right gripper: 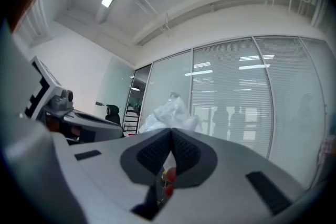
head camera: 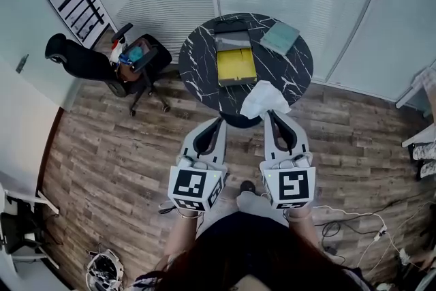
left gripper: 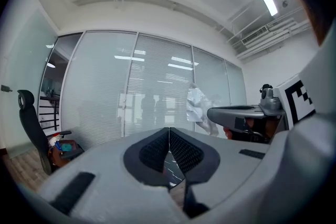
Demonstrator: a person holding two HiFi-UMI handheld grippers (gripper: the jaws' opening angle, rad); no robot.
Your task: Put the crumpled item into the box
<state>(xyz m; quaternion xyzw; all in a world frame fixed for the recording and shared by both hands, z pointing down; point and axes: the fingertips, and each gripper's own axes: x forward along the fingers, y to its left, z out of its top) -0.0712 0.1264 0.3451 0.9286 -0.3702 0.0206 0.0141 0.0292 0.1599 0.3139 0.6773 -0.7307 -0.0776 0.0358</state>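
A white crumpled item [head camera: 262,100] sticks out from the tip of my right gripper [head camera: 267,114], whose jaws are shut on it, held in the air at the near edge of the round table. In the right gripper view the crumpled item [right gripper: 167,112] rises just beyond the closed right gripper [right gripper: 171,131]. The box [head camera: 236,66] lies open with a yellow inside and a grey flap, near the table's middle, beyond both grippers. My left gripper [head camera: 219,120] hangs beside the right one, shut and empty. The left gripper view shows its closed left gripper [left gripper: 169,129] and the crumpled item [left gripper: 198,105] off to the right.
The black marble table [head camera: 197,65] also carries a pale green book [head camera: 280,37] at its far right. A black office chair [head camera: 102,65] with items on its seat stands to the left. Glass walls with blinds run behind the table. Cables [head camera: 368,228] lie on the wooden floor at right.
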